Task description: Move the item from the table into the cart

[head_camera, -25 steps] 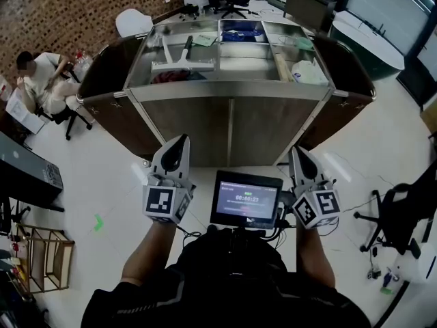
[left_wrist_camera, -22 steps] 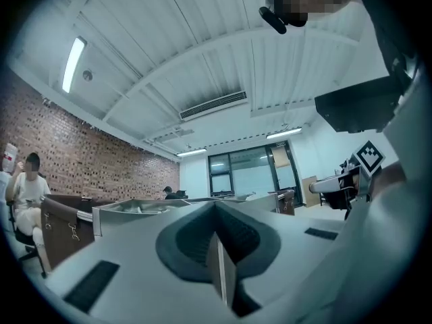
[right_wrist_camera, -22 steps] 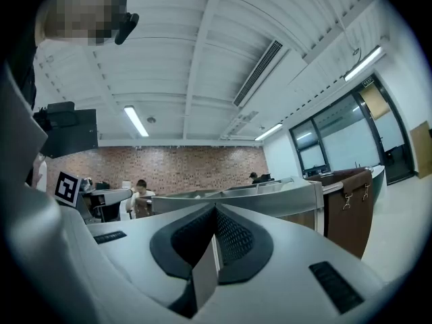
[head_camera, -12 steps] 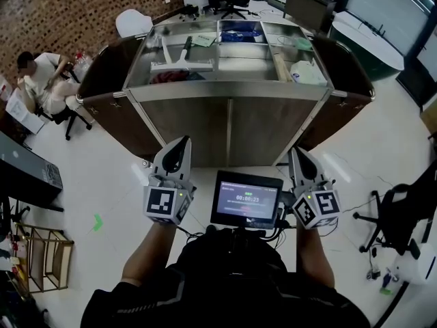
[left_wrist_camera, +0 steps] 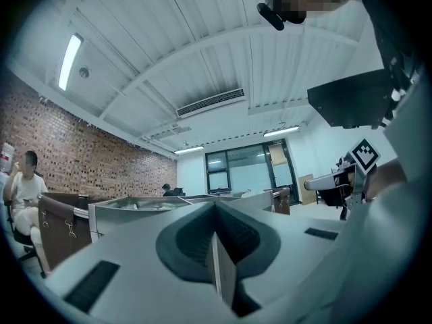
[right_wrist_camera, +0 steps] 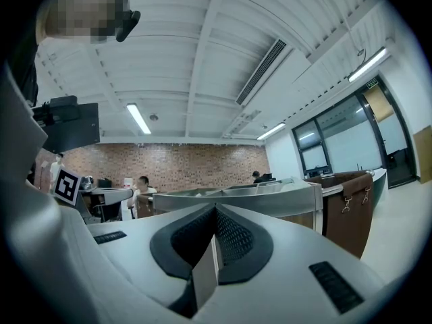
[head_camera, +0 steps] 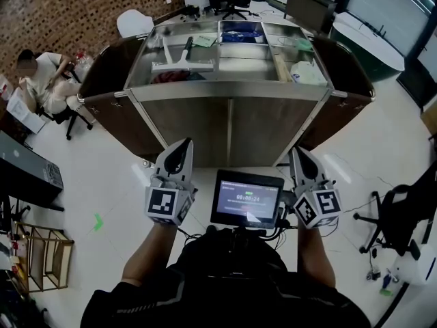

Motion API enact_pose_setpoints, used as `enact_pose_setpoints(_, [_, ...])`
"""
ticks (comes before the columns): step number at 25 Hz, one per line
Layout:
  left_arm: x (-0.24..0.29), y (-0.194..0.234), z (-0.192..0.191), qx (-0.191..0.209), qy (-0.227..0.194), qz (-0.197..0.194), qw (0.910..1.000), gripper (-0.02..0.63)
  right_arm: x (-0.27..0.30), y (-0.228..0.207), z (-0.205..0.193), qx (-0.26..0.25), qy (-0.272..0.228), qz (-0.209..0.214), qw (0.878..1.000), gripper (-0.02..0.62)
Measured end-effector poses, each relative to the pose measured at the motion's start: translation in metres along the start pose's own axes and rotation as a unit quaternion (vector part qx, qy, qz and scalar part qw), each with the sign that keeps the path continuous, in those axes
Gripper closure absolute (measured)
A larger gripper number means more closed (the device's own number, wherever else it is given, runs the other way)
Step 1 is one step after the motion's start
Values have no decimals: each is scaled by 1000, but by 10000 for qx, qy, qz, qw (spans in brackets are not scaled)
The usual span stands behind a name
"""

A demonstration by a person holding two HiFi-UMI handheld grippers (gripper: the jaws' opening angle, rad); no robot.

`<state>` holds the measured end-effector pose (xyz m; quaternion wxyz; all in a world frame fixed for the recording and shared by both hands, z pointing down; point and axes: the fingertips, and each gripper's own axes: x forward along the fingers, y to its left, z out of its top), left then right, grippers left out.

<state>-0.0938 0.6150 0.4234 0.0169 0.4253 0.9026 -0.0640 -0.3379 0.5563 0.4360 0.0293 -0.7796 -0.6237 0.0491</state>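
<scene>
- The left gripper [head_camera: 181, 145] and the right gripper [head_camera: 298, 154] are both pressed together on nothing, held level on either side of a small screen [head_camera: 246, 199].
- Just ahead stands the cart [head_camera: 229, 91], with a white tool [head_camera: 183, 61] among the things in its trays.
- No table shows, and I cannot tell which item is meant.
- Nothing is being carried, so the move is probably either finished or not yet begun.
- The things in the cart all lie well apart from both grippers.

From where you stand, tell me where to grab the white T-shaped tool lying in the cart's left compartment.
Take the white T-shaped tool by its straight handle, near the middle. It lies flat in the cart, handle pointing away, wide crossbar nearest, so come from above and close across the handle's narrow width; the compartment walls likely block a sideways approach.
</scene>
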Motion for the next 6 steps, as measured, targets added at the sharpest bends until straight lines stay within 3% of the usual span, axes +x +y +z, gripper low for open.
enact_pose_setpoints(6, [-1, -2, 0, 35, -3, -31, 10000, 606, 0, 0, -1, -8, 13, 16, 10000, 594])
